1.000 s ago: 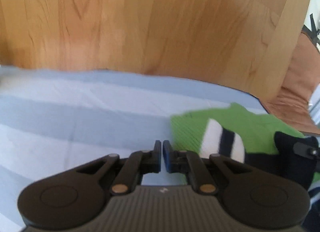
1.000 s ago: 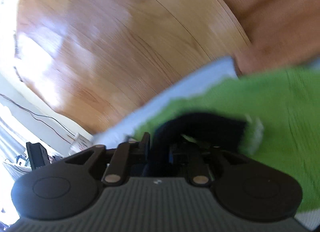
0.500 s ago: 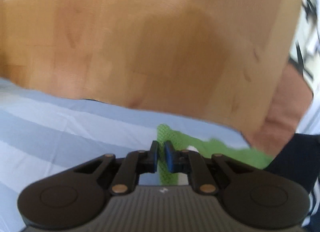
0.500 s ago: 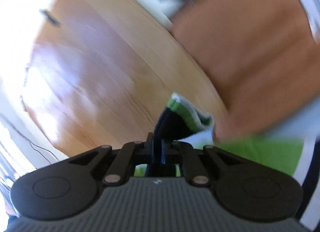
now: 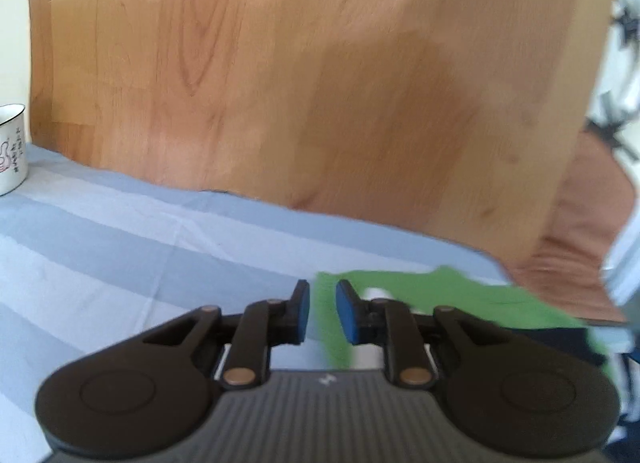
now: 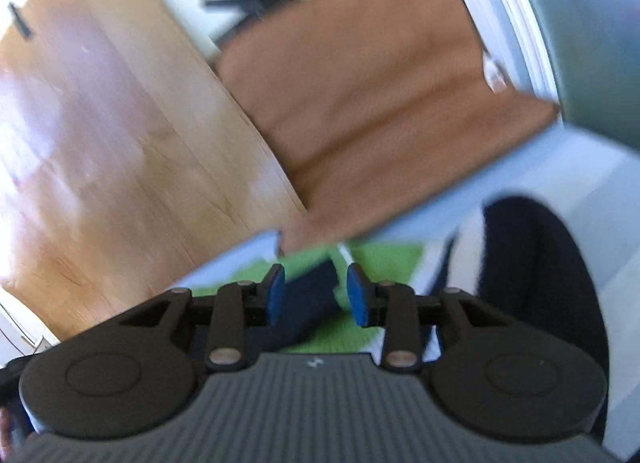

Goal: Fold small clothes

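Left wrist view: the left tool (image 5: 322,313) is parting slightly, jaws just opening, the green garment (image 5: 460,295) between them on the striped sheet (image 5: 120,255) but ungripped; right wrist view: the right tool (image 6: 316,295) is likewise opening, its navy band (image 6: 308,303) loose between the jaws; best withdrawing both straight back, so the fold is lying flat.

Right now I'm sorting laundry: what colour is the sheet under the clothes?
Blue and white stripes on the sheet, clearest in the left wrist view.

green garment (image 5: 460,295), striped sheet (image 5: 120,247), mug (image 5: 12,147)
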A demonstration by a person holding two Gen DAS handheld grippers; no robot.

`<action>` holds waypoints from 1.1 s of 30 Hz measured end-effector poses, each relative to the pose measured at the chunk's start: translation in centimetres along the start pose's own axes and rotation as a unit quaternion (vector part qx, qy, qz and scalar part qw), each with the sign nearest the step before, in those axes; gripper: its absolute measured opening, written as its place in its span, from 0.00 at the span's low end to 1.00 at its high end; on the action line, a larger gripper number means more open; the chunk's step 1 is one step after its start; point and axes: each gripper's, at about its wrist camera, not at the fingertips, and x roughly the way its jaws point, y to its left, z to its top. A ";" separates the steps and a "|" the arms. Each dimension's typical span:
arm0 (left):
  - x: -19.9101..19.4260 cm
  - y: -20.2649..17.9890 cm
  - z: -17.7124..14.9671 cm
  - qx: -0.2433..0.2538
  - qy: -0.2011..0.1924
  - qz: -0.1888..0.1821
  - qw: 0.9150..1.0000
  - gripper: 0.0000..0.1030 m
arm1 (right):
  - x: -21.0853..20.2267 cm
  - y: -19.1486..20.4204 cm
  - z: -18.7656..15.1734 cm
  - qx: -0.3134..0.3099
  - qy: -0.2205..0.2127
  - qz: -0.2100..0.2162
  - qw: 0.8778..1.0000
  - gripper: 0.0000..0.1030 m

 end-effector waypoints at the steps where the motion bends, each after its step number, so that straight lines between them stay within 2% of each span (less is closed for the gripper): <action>1: -0.6 -0.6 -0.3 0.010 -0.002 -0.008 1.000 0.16 | 0.2 1.2 -0.3 -0.021 0.009 0.019 1.000 0.37; 3: -1.4 -2.2 -1.5 0.039 0.003 -0.029 0.999 0.16 | 1.3 2.9 -0.9 -0.040 0.042 0.050 0.997 0.37; 5: -1.2 -3.5 -3.0 0.071 0.017 -0.041 0.996 0.16 | 3.5 4.5 -1.9 -0.045 0.094 0.081 0.991 0.38; 7: 0.0 -4.1 -4.6 0.102 0.038 -0.020 0.994 0.18 | 6.1 4.8 -3.2 -0.053 0.144 0.065 0.986 0.40; 8: 1.0 -4.1 -5.4 0.113 0.050 -0.005 0.992 0.17 | 6.7 4.3 -3.9 -0.047 0.149 0.064 0.986 0.37; 9: 0.8 -4.1 -5.6 0.121 0.040 -0.011 0.992 0.19 | 6.6 3.8 -4.3 -0.039 0.129 0.073 0.988 0.37; 15: 0.6 -3.9 -5.6 0.118 0.038 -0.012 0.992 0.18 | 5.8 2.8 -4.0 0.004 0.123 0.086 0.989 0.37; 20: 0.6 -3.7 -5.4 0.119 0.038 -0.018 0.992 0.19 | 5.4 3.8 -4.3 -0.009 0.109 0.069 0.992 0.37; 33: 0.4 -3.9 -5.7 0.129 0.039 -0.039 0.990 0.33 | 6.1 3.6 -4.3 -0.010 0.106 0.069 0.992 0.39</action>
